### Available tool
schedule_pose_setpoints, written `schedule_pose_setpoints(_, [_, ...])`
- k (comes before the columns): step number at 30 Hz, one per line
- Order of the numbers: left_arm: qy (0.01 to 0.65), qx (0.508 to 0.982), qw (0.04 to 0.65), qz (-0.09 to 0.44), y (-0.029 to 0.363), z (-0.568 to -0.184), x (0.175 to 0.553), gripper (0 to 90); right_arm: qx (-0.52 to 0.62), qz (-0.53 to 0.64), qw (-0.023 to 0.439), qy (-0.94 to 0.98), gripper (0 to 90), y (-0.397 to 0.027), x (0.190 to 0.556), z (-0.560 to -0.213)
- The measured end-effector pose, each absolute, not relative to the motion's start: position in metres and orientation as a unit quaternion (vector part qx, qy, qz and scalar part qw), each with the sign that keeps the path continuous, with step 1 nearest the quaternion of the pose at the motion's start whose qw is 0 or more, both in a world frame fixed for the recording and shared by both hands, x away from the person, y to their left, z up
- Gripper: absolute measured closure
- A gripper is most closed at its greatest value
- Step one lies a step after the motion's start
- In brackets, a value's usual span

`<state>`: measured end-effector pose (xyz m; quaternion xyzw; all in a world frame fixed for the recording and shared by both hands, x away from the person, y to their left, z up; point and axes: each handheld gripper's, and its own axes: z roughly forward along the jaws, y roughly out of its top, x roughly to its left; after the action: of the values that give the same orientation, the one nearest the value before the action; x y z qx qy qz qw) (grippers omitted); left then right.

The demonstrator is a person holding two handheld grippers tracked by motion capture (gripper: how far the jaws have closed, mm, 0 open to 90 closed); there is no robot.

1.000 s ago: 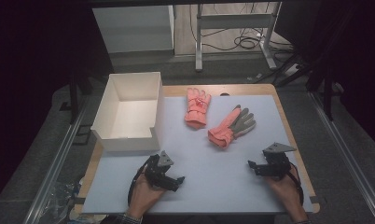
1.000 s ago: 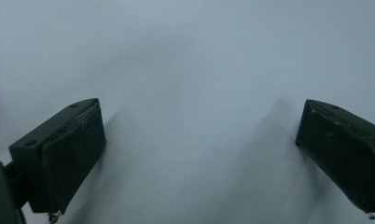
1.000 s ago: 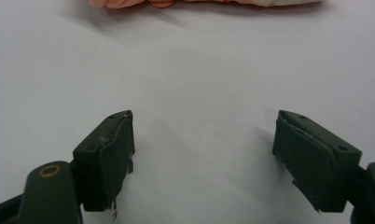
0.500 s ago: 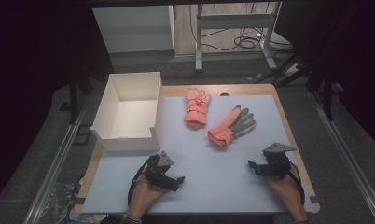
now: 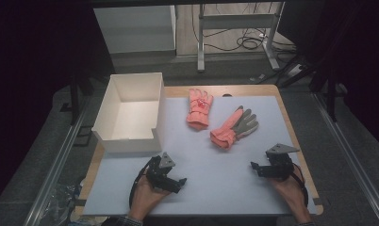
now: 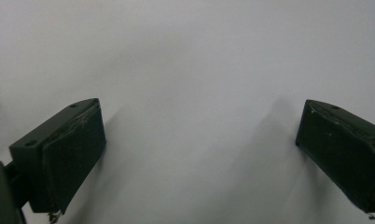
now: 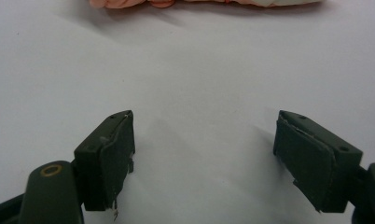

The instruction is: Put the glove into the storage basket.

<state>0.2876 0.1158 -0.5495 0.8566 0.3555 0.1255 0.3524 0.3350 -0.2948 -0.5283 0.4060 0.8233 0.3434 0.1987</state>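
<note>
Two salmon-pink gloves lie on the pale mat. One glove (image 5: 199,108) lies flat near the back middle; the other, with a grey palm (image 5: 234,127), lies slanted to its right. An edge of the grey-palmed glove (image 7: 129,3) runs along the top of the right gripper view. My left gripper (image 5: 177,181) rests low at the front left, jaws wide apart over bare mat (image 6: 195,93), open and empty. At the front right, my right gripper (image 5: 254,168) is open too, a short way in front of the grey-palmed glove, holding nothing.
A white open box (image 5: 113,123) stands at the mat's left, just behind my left gripper. The wooden table edge (image 5: 301,146) frames the mat. Beyond the table are a white cabinet (image 5: 135,28), metal table legs and cables on the floor.
</note>
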Motion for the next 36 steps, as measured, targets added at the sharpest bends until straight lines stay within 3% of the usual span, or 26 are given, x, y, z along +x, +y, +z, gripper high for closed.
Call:
schedule_pose_setpoints(22, [0.357,0.856,0.353,0.125,0.116,-0.55,0.287,1.3,0.418,0.369,0.15,0.816,34.4,-0.28,0.365,-0.501])
schedule_pose_setpoints(31, [0.357,0.856,0.353,0.125,0.116,-0.55,0.287,1.3,0.426,0.374,0.151,0.81,37.9,-0.266,0.389,-0.486])
schedule_pose_setpoints(36, [0.357,0.856,0.353,0.125,0.116,-0.55,0.287,1.3,0.423,0.376,0.161,0.808,44.3,-0.255,0.404,-0.48])
